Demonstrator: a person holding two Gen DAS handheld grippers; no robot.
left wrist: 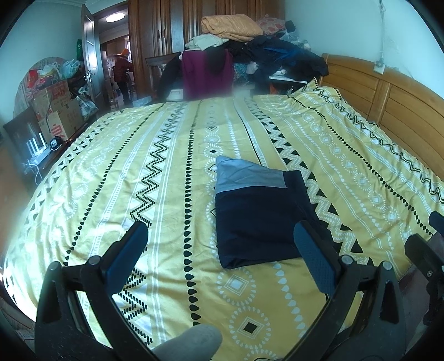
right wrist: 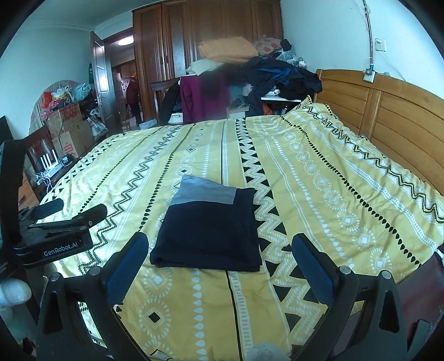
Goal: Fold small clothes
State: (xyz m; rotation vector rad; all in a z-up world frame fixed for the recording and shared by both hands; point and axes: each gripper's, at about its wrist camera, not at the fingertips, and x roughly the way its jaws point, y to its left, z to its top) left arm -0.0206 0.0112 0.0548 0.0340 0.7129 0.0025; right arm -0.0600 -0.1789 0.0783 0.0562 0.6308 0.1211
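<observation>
On the yellow patterned bedspread (right wrist: 319, 172) lies a folded navy garment with a grey band (right wrist: 208, 225) — flat, squared, near the bed's front edge. Both tools hover apart from it: the left gripper (left wrist: 222, 238) has its jaws spread wide and empty, and the right gripper (right wrist: 219, 250) is likewise spread, gripping nothing. Behind the bed, a clothes pile (right wrist: 263, 75) sits before the wooden wardrobe (right wrist: 211, 25).
</observation>
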